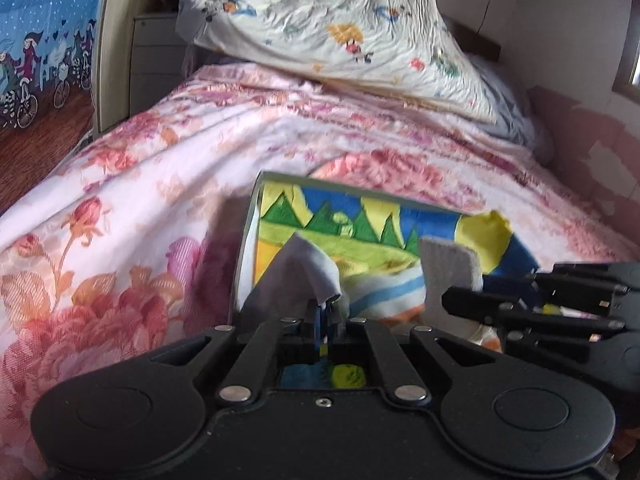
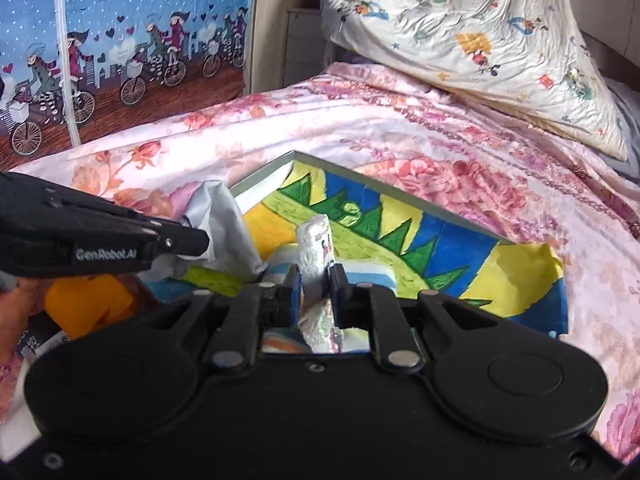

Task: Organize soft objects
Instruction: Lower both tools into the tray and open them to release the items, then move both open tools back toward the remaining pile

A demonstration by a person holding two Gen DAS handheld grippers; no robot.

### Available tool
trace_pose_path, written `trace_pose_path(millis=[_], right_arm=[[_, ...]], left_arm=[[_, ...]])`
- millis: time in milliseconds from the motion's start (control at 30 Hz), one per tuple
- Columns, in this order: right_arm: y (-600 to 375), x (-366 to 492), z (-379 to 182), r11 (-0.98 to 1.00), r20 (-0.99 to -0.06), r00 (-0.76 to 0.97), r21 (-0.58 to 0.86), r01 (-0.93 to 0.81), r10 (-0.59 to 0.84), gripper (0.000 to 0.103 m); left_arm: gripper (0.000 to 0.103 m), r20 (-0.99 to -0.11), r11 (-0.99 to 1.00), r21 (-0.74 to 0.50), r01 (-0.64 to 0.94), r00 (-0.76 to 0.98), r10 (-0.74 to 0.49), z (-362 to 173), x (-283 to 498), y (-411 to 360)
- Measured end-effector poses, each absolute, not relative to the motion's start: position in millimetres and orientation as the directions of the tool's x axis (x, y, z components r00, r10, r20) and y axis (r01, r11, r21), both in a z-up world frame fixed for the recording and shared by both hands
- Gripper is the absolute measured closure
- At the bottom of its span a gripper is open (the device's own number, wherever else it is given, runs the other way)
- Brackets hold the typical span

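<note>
Right now I have both tongs clamped on cloth over the bed. My left tongs (image 1: pixel 329 312) pinch a grey cloth corner (image 1: pixel 298 268) that peaks up between them. My right tongs (image 2: pixel 315 280) grip a white textured fold (image 2: pixel 314 248) standing upright between the pads. Both pieces rise from a bright towel (image 2: pixel 420 240) printed with green peaks, blue and yellow, lying flat on the floral bedspread (image 2: pixel 440 160) towards the near edge. Farther off, at the head of the bed, a cartoon-print pillow (image 1: pixel 340 28) leans upright. A blue curtain with cyclists (image 2: pixel 120 40) hangs beyond the bed's left side.
</note>
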State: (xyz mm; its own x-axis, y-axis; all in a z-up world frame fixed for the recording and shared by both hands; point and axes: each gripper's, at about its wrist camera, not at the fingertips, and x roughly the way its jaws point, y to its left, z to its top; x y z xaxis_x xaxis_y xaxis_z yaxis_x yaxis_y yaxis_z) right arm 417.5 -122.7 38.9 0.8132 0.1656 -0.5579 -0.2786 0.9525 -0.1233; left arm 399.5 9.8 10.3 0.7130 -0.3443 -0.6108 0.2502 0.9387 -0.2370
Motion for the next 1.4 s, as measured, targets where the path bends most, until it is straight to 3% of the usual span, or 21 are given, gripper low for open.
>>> trace_pose_path(millis=[133, 267, 400, 533, 800, 967, 1267, 1400], right_arm=[[-119, 420, 39, 0.952, -0.577, 0.8, -0.119, -0.283, 0.165, 0.082], [-122, 407, 48, 0.954, -0.57, 0.807, -0.122, -0.273, 0.158, 0.059], [-131, 395, 56, 0.959, -0.572, 0.804, -0.101, -0.265, 0.162, 0.053], [-138, 386, 65, 0.963, -0.561, 0.816, -0.116, -0.242, 0.138, 0.039], [-149, 368, 85, 0.972, -0.536, 0.835, -0.102, -0.211, 0.124, 0.024], [-158, 342, 101, 0.977, -0.489, 0.862, -0.083, -0.194, 0.13, 0.016], [-170, 281, 140, 0.98, -0.405, 0.904, -0.074, -0.185, 0.14, 0.001], [-176, 246, 152, 0.98, -0.367, 0.917, -0.056, -0.188, 0.155, 0.001]], left_arm=[[0.094, -0.646, 0.941, -0.219, 0.259, 0.684, -0.339, 3, 399, 8], [0.08, -0.653, 0.946, -0.212, 0.247, 0.685, -0.325, 2, 396, 8], [0.06, -0.645, 0.948, -0.201, 0.245, 0.695, -0.317, 7, 390, 8], [0.05, -0.637, 0.949, -0.191, 0.249, 0.705, -0.313, 14, 382, 8], [0.036, -0.603, 0.955, -0.156, 0.254, 0.741, -0.295, 36, 354, 11], [0.022, -0.544, 0.96, -0.14, 0.242, 0.791, -0.278, 59, 326, 16], [0.007, -0.408, 0.966, -0.142, 0.217, 0.876, -0.257, 111, 260, 23], [0.001, -0.363, 0.969, -0.145, 0.198, 0.901, -0.239, 127, 224, 25]])
